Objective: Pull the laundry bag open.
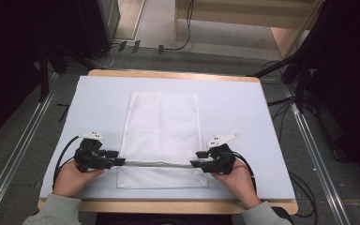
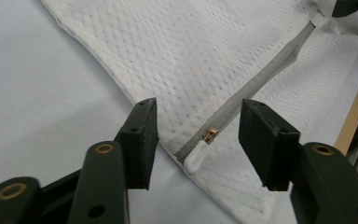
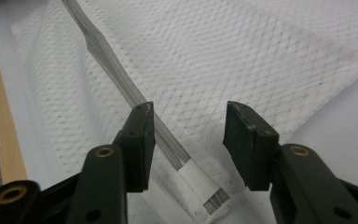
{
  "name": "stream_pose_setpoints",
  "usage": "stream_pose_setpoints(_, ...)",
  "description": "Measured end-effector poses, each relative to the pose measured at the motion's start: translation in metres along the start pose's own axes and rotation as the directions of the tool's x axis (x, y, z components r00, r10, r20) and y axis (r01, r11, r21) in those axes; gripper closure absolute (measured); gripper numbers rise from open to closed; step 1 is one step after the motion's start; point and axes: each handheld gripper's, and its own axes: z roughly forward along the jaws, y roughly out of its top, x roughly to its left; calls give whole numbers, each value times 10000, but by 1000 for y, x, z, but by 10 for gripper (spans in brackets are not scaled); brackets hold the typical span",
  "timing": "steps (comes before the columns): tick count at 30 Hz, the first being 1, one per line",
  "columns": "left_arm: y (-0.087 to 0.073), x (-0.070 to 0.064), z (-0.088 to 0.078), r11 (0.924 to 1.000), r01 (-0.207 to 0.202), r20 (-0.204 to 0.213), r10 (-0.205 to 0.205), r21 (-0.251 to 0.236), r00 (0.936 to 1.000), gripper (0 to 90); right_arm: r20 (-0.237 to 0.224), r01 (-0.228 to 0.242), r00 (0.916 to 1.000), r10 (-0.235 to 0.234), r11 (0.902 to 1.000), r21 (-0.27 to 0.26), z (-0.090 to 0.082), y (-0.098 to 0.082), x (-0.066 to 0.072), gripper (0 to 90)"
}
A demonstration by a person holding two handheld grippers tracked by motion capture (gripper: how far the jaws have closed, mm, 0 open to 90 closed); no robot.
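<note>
A white mesh laundry bag (image 1: 161, 136) lies flat on the white table cover, with a grey zipper (image 1: 158, 164) running across its near part. My left gripper (image 1: 120, 157) stands open at the zipper's left end; in the left gripper view (image 2: 196, 140) the small brass slider with its white pull tab (image 2: 200, 151) lies between the spread jaws, untouched. My right gripper (image 1: 196, 158) is open at the zipper's right end; in the right gripper view (image 3: 189, 140) the white ribbed end tab (image 3: 196, 181) lies between the jaws, apart from both pads.
The white cover (image 1: 243, 117) lies over a wooden table whose front edge (image 1: 168, 205) runs just behind the person's hands. Cables (image 1: 304, 197) trail off the right side. Dark stands and floor rails flank the table.
</note>
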Motion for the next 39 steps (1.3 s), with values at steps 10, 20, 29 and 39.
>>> stream_pose_setpoints(10,3,9,-4,9987,216,-511,-239,-458,9984,397,261,-441,9987,448,9986,-279,-5,-3,-9,432)
stream_pose_setpoints(20,5,22,-8,9962,518,-567,-558,-695,9968,377,793,-1146,9897,1190,9917,-577,-18,-11,-22,376)
stream_pose_setpoints(29,7,35,-10,9947,748,-737,-799,-699,9941,370,1250,-1397,9811,1479,9876,-720,-27,-19,-31,349)
stream_pose_setpoints(39,10,44,-10,9906,1072,-932,-1150,-848,9890,350,1697,-1392,9738,1515,9868,-826,-31,-25,-38,304)
